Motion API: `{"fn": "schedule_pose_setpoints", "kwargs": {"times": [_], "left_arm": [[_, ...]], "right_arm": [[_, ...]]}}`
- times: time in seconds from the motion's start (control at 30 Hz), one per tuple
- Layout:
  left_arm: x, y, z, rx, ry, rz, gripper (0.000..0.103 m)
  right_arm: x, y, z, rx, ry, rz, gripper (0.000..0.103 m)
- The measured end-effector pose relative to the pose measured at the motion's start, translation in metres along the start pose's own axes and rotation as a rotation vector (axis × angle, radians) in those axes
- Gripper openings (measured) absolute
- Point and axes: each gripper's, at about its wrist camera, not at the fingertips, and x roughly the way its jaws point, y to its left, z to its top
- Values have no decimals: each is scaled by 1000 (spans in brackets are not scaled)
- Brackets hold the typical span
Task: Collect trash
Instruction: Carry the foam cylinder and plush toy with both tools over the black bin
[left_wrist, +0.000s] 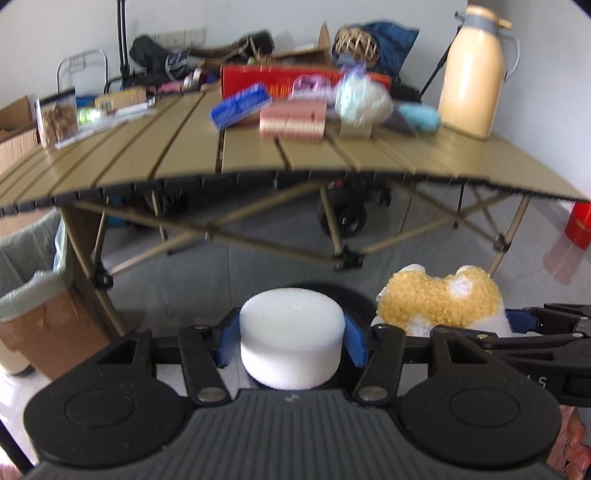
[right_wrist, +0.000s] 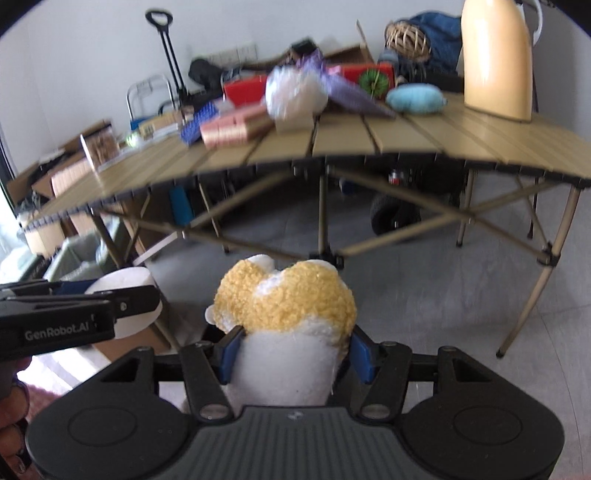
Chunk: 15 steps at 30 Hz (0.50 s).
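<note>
My left gripper (left_wrist: 291, 341) is shut on a white foam cylinder (left_wrist: 291, 332), held in the air in front of the folding table (left_wrist: 258, 162). My right gripper (right_wrist: 293, 356) is shut on a yellow and white plush toy (right_wrist: 284, 314), also in the air below table height. The two grippers are side by side; the plush toy shows at the right of the left wrist view (left_wrist: 439, 299), and the foam cylinder at the left of the right wrist view (right_wrist: 129, 291). A cardboard bin lined with a pale green bag (left_wrist: 33, 284) stands on the floor at the left, by the table leg.
The table carries a cream thermos jug (left_wrist: 472, 74), a pink box (left_wrist: 293, 122), a blue comb-like piece (left_wrist: 240, 103), a red box (left_wrist: 280, 79), a light blue pouch (left_wrist: 421, 116) and a pale fluffy ball (left_wrist: 360, 98). Cardboard boxes, bags and a trolley stand behind. A red container (left_wrist: 580, 225) sits at the right.
</note>
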Motion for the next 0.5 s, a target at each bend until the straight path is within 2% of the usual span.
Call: {"fn": "schedule_pose_setpoints", "kwargs": {"times": [0.2,0.5], "left_arm": [[17,1,-14,0,111,35,57],[33,1,-24,-3,213,55,57]], "right_arm": [[12,4,-12,-15,75,-16,58],[26,3,-18,-16,145,-38,58]]}}
